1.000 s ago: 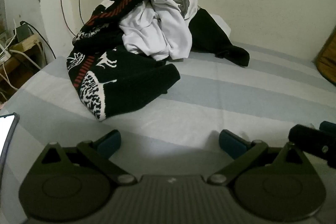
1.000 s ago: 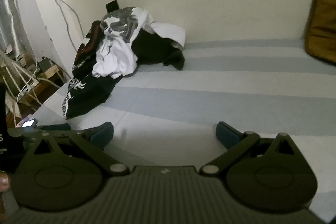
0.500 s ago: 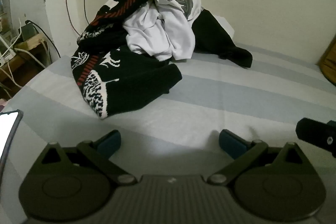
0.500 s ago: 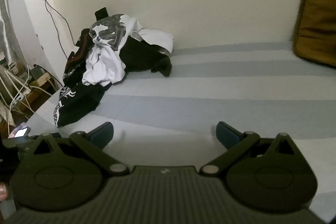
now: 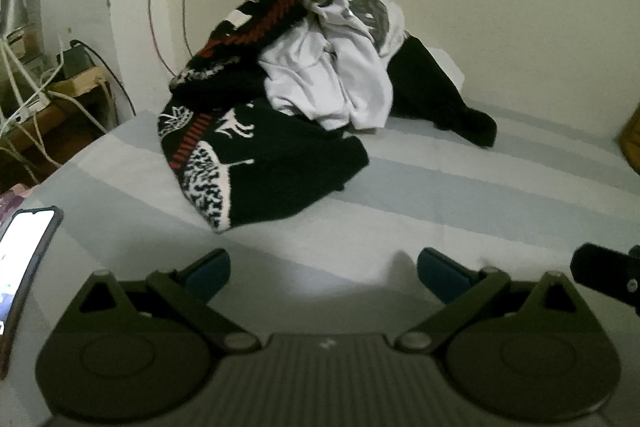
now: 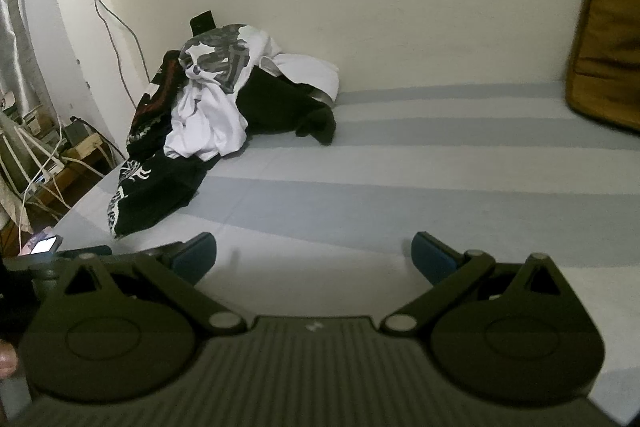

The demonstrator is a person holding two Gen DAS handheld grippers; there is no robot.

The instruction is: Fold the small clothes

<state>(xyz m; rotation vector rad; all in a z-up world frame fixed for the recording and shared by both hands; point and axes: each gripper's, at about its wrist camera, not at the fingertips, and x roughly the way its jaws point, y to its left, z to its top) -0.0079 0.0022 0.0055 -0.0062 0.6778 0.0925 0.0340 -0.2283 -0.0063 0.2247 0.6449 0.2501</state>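
Over bed (image 5: 440,187): both grippers (image 5: 323,269) (image 6: 314,253) wide apart, empty.

Bed sheet (image 5: 460,187): pale grey and light blue-grey, broad stripes.
Sweater (image 5: 272,163): black knit, white deer and speckled motifs, red bars.
Shirt (image 5: 332,83): plain white.
Printed tee (image 6: 218,57): white, grey-and-black graphic.
Dark garment (image 5: 436,95): solid black.
Claw pads (image 5: 208,269): blue, on black arms.
Cushion (image 6: 608,31): mustard-brown.
Wall (image 6: 400,7): cream.
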